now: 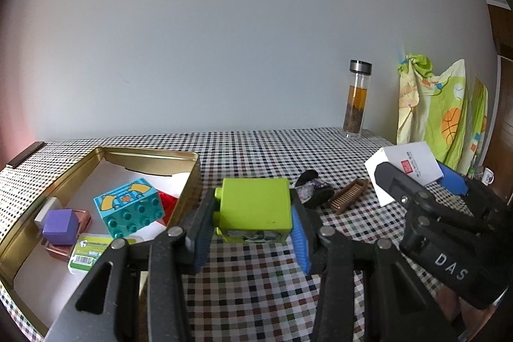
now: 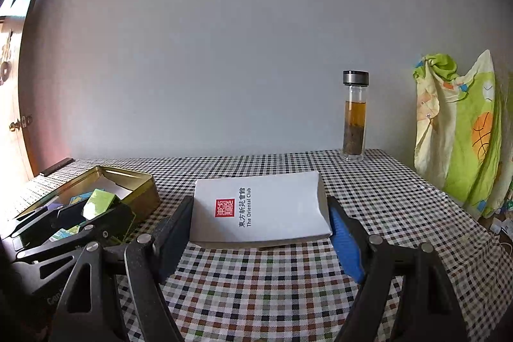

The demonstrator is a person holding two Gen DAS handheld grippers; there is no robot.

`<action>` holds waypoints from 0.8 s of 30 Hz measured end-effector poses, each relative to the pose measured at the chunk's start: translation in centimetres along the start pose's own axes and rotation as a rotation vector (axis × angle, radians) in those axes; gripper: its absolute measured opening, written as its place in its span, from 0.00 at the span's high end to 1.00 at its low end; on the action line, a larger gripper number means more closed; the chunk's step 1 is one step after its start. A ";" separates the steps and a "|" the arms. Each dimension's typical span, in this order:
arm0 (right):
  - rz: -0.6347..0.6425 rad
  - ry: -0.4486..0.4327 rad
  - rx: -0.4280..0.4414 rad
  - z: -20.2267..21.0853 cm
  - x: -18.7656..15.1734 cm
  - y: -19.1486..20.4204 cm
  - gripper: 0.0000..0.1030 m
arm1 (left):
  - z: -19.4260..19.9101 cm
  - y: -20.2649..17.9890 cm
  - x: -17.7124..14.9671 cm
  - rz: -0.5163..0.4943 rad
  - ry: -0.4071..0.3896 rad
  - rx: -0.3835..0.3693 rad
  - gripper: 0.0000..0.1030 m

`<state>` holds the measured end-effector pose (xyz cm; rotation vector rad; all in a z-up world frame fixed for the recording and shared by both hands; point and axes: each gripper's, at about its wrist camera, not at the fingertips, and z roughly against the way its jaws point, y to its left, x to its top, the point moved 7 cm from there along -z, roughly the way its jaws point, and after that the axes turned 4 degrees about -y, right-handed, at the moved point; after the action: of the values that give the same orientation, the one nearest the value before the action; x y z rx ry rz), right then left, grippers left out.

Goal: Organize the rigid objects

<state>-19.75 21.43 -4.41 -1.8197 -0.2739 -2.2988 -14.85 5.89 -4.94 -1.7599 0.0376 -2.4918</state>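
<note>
My left gripper (image 1: 251,213) is shut on a lime green toy brick (image 1: 255,207), held above the checked cloth just right of the gold tin (image 1: 195,172). Inside the tin lie a teal printed brick (image 1: 130,205), a purple cube (image 1: 61,226), a red piece (image 1: 168,202) and a green-and-white packet (image 1: 86,252). My right gripper (image 2: 261,213) is shut on a flat white box with a red seal (image 2: 259,207), lifted off the table. In the left wrist view the same white box (image 1: 404,169) and right gripper (image 1: 420,178) appear at the right.
A glass bottle of tea (image 2: 354,117) stands at the table's back near the wall. A brown ridged piece (image 1: 348,196) and dark small objects (image 1: 312,188) lie on the cloth (image 2: 256,278). A green patterned cloth (image 2: 458,130) hangs beyond the right table edge.
</note>
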 end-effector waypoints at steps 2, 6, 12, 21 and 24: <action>0.001 -0.004 0.005 0.1 0.0 0.3 0.22 | 0.3 0.3 0.1 0.007 -0.014 0.004 0.59; 0.012 -0.015 0.013 0.4 0.2 1.1 0.22 | 0.8 0.7 0.2 0.007 -0.034 0.010 0.59; 0.004 -0.027 0.031 0.9 0.3 1.9 0.22 | 1.6 1.4 0.3 0.010 -0.059 0.018 0.59; 0.000 -0.027 0.047 1.1 0.3 2.9 0.22 | 2.8 2.3 0.3 0.008 -0.092 0.034 0.59; -0.002 -0.027 0.049 1.2 0.3 3.1 0.22 | 3.2 2.7 0.4 0.009 -0.100 0.039 0.59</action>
<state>-17.88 18.71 -3.75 -1.8293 -0.3329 -2.2493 -11.79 3.29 -3.72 -1.8617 -0.0096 -2.3780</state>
